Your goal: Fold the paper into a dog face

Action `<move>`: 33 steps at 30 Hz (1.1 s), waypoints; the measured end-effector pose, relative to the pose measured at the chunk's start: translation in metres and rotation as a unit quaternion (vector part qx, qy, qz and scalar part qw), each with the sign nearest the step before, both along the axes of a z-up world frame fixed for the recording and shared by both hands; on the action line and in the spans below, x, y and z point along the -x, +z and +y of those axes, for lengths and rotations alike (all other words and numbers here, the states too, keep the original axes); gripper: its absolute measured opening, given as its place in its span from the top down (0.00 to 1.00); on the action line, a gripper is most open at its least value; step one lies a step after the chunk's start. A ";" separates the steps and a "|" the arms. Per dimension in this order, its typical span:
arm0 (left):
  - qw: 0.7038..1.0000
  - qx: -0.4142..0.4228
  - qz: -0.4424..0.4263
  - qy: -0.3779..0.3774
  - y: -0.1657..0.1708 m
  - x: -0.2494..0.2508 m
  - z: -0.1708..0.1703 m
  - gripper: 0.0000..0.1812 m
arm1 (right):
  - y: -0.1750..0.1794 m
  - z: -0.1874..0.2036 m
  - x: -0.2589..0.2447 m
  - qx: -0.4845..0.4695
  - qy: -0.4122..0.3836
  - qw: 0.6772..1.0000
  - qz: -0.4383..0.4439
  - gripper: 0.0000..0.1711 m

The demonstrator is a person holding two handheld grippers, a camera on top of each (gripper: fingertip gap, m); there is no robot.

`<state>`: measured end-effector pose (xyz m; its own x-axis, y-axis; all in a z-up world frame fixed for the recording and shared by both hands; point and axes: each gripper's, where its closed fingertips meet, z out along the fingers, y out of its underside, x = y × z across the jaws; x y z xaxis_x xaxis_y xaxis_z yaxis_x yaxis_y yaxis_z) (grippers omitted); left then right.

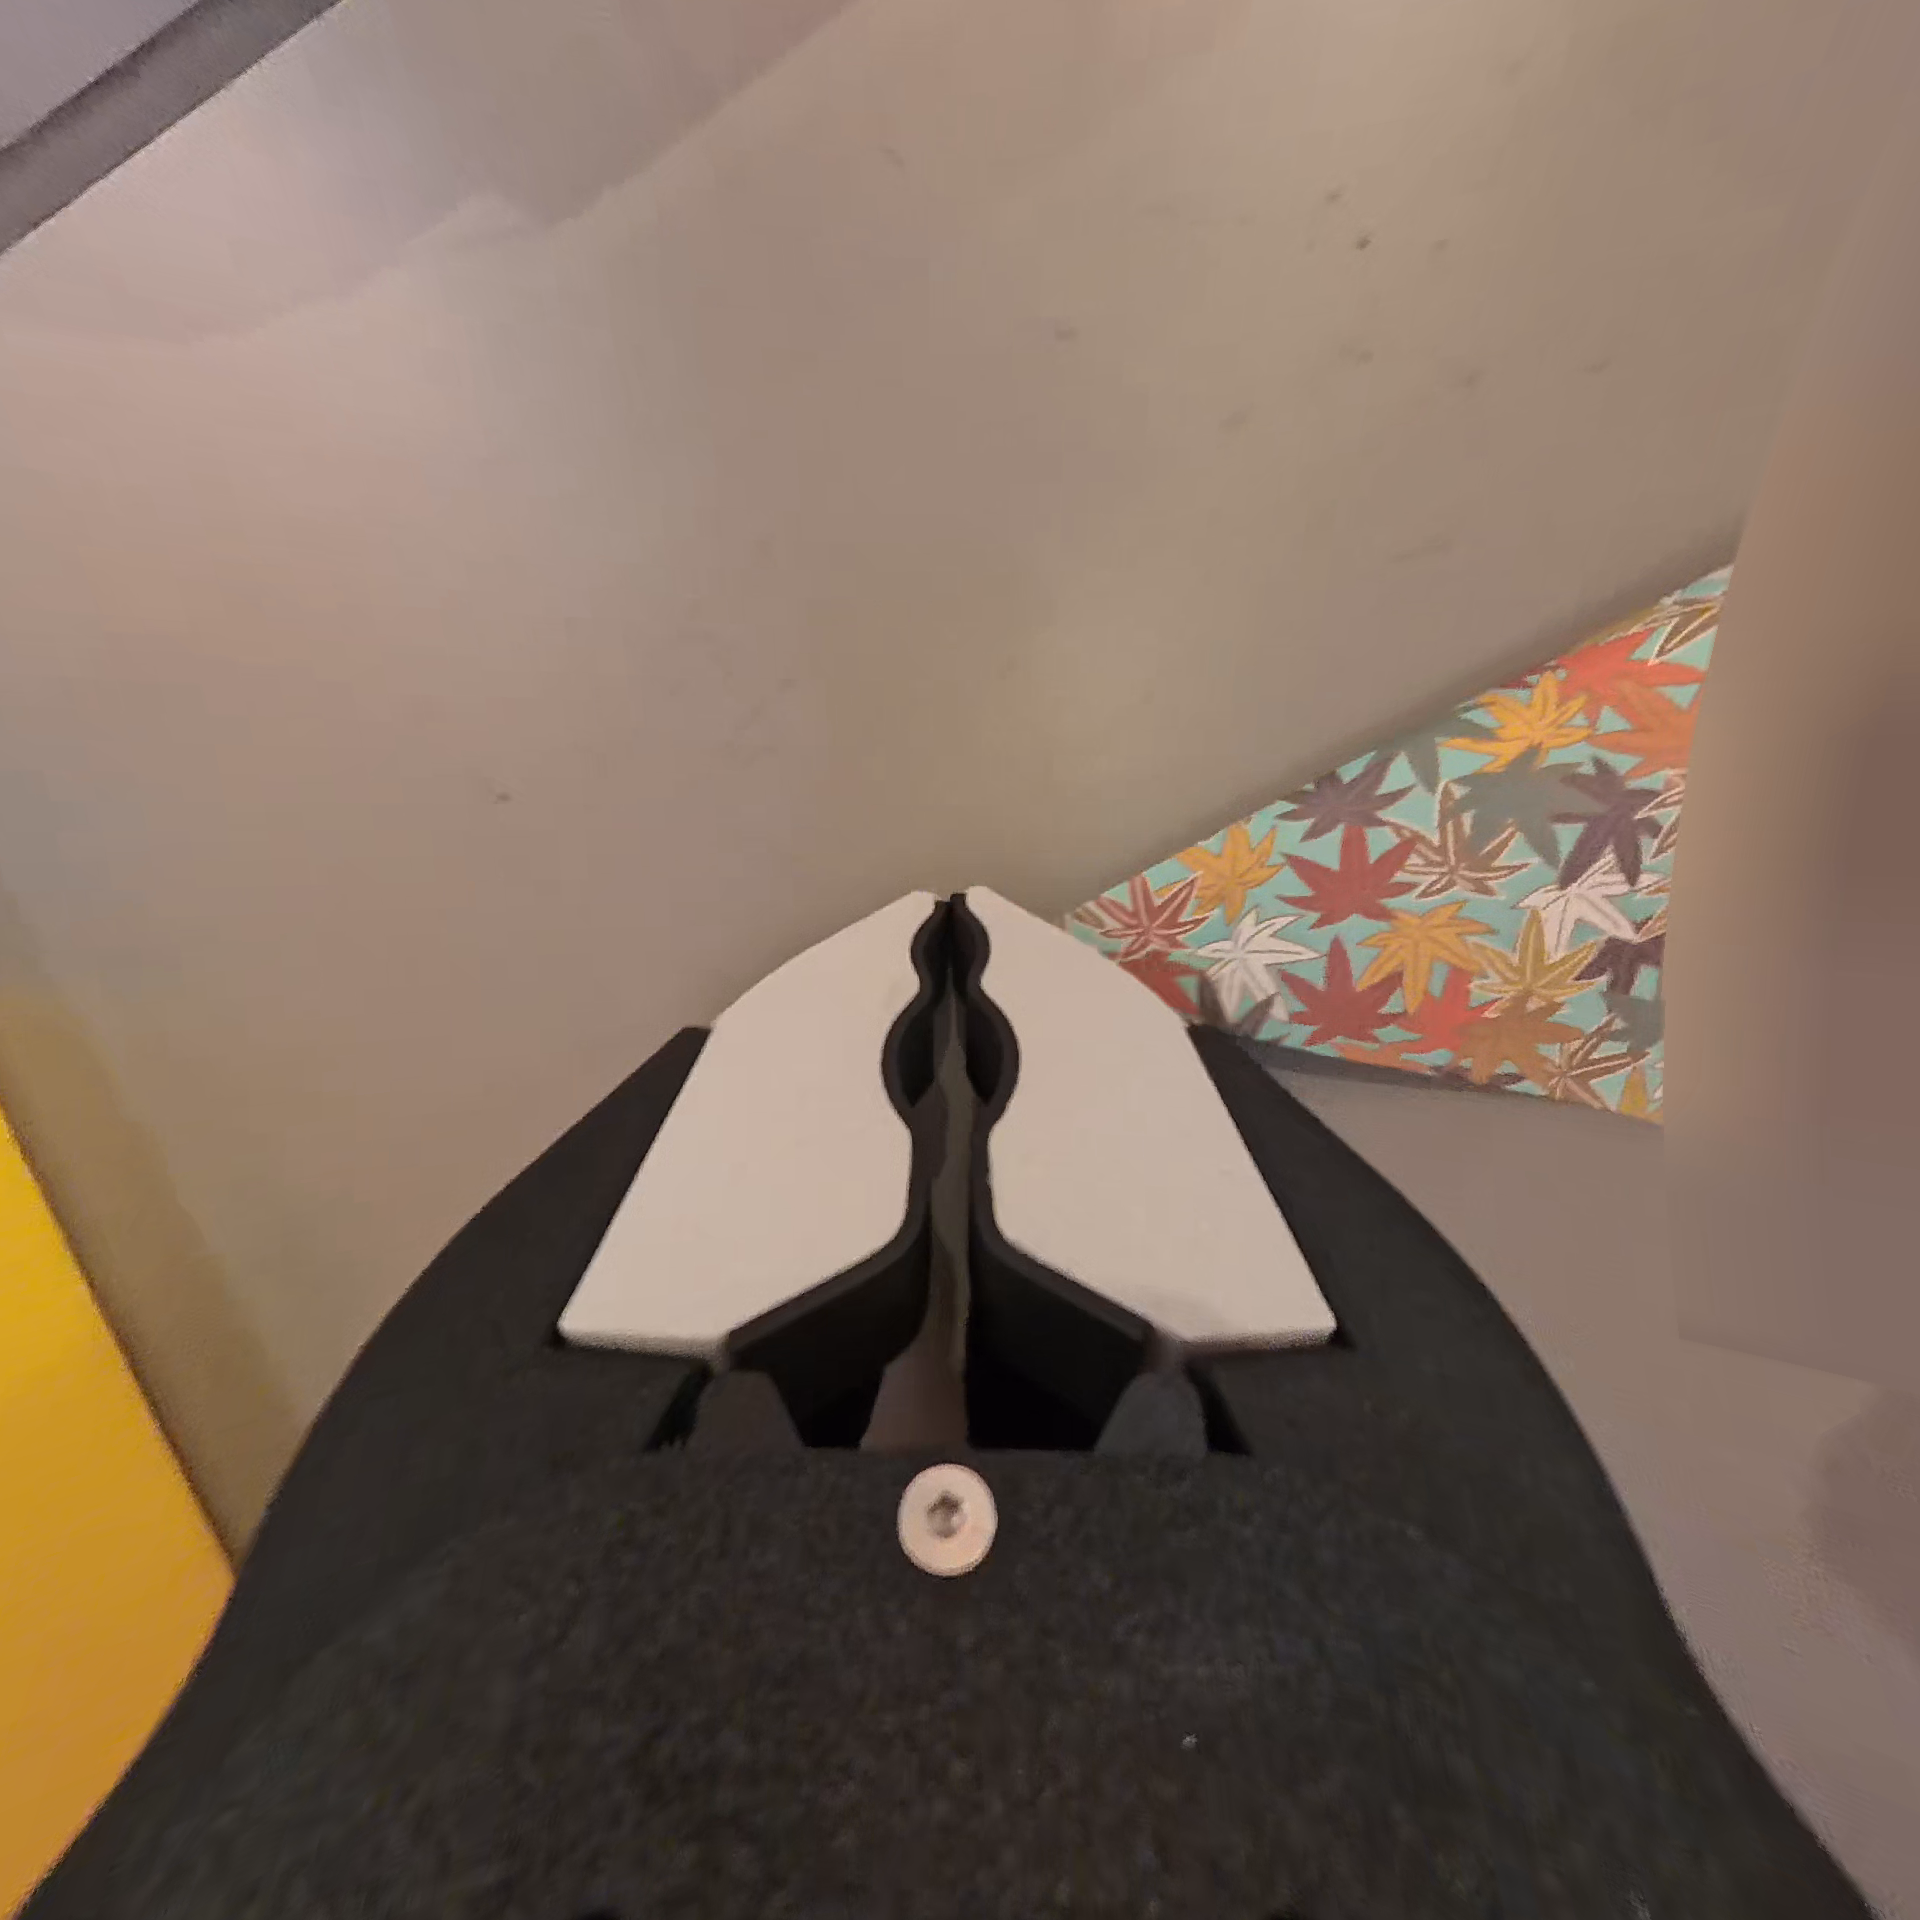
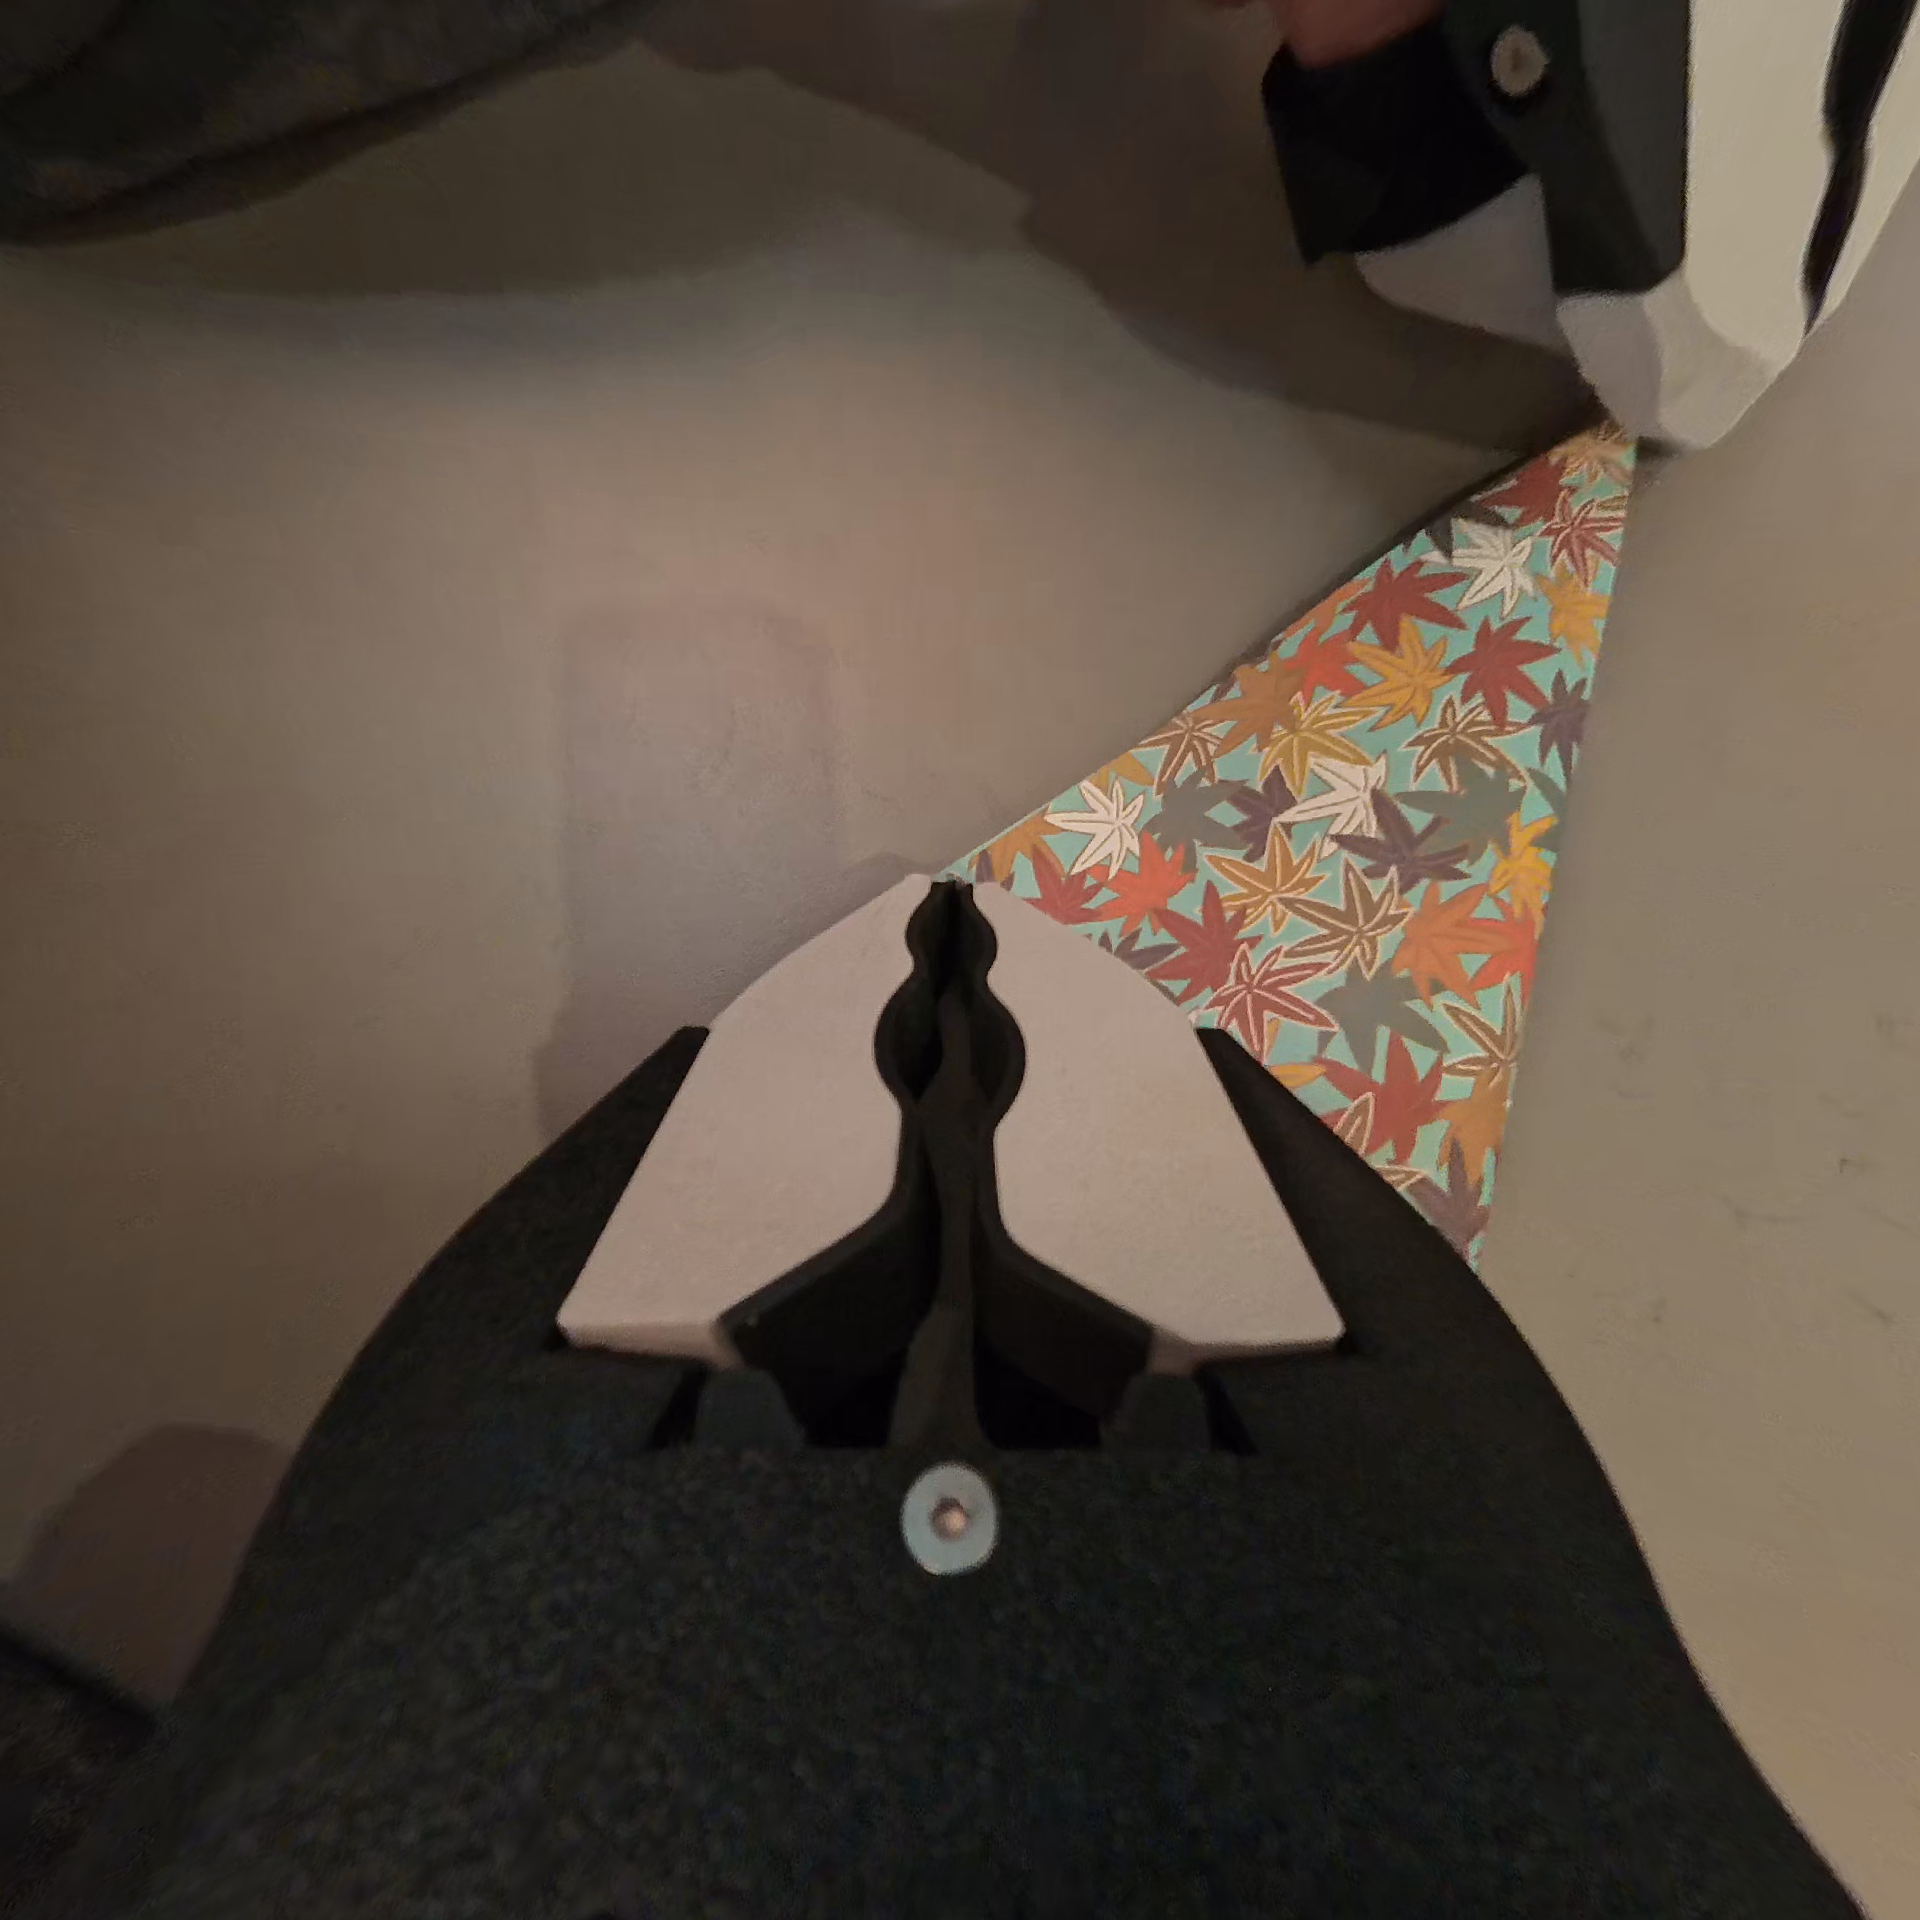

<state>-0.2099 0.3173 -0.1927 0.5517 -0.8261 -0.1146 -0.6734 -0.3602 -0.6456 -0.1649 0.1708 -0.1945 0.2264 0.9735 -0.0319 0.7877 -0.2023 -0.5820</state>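
Note:
The paper (image 2: pixel 1351 831) is a flat triangle printed with coloured leaves on teal, lying on the pale grey table (image 2: pixel 520 623). My right gripper (image 2: pixel 951 888) is shut, with its tips at the paper's near left corner; nothing shows between the fingers. My left gripper (image 1: pixel 954 899) is shut, and the paper (image 1: pixel 1455 914) lies just to its right. In the right wrist view the left gripper's white fingertip (image 2: pixel 1683 384) rests at the paper's far pointed corner. In the left wrist view a pale blurred shape (image 1: pixel 1829 831) hides the paper's right end.
A yellow object (image 1: pixel 83 1455) lies at the table's left edge in the left wrist view. Dark fabric (image 2: pixel 208 104) lies across the far left of the table in the right wrist view. A hand (image 2: pixel 1340 31) holds the left gripper's black body. One gripper's finger ends stand about 15 cm off the other's.

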 end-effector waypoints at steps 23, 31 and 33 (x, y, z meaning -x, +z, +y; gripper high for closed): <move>0.999 0.008 -0.036 -0.020 0.000 -0.015 -0.024 1.00 | 0.001 -0.001 0.000 0.002 -0.002 1.000 0.003 1.00; 1.000 0.013 -0.009 -0.009 -0.001 -0.018 -0.017 1.00 | 0.001 -0.001 0.000 0.004 -0.002 1.000 0.004 1.00; 1.000 0.012 -0.007 -0.014 -0.001 -0.017 -0.017 1.00 | 0.001 -0.001 -0.001 0.004 -0.002 1.000 0.004 1.00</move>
